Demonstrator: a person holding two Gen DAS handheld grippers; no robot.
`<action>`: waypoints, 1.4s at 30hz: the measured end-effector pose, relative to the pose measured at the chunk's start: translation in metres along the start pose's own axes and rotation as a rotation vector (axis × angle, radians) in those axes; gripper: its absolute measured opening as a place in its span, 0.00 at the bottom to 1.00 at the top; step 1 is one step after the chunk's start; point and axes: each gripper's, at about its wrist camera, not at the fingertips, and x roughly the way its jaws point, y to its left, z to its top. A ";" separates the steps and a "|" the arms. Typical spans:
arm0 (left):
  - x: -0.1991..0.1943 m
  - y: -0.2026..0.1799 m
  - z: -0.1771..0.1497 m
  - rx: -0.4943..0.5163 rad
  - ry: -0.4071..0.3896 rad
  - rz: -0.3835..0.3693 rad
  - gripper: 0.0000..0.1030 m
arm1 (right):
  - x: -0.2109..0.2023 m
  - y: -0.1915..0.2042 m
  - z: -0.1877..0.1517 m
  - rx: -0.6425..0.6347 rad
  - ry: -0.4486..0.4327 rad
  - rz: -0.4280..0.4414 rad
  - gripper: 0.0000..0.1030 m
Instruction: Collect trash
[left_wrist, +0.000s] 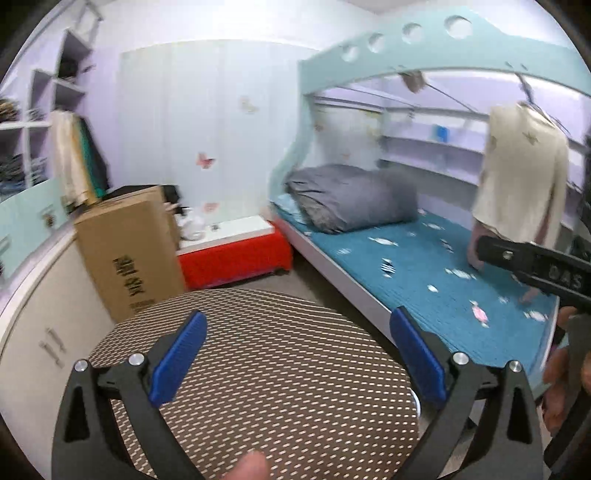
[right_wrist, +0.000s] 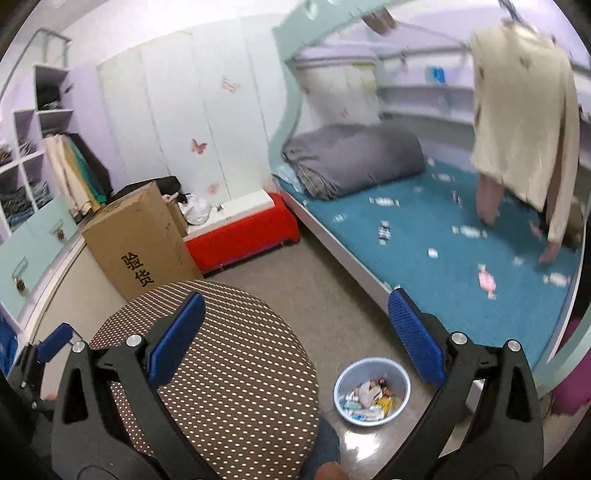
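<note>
**Both grippers wide open over stool; wrappers on bed**

Left gripper & right gripper: blue pads spread, holding nothing, above round brown dotted stool. Small candy wrappers scattered on teal bed mat. Pale blue plastic bin, part-filled w/ trash, on floor btw stool & bed.

Between the spread blue pads, which look like matt pebbled rubber, sits a woven-cloth stool seat. Right of it, a smooth plastic bin holds glossy wrappers. Beyond lie a matt cardboard box and a nubby bedspread.
</note>
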 end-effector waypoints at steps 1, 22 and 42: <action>-0.006 0.008 0.002 -0.021 -0.006 0.010 0.94 | -0.005 0.005 0.002 -0.010 -0.012 0.007 0.94; -0.114 0.054 0.016 -0.160 -0.221 0.144 0.94 | -0.078 0.070 0.011 -0.123 -0.203 0.087 0.94; -0.124 0.044 0.025 -0.162 -0.259 0.158 0.94 | -0.083 0.071 0.010 -0.122 -0.211 0.089 0.94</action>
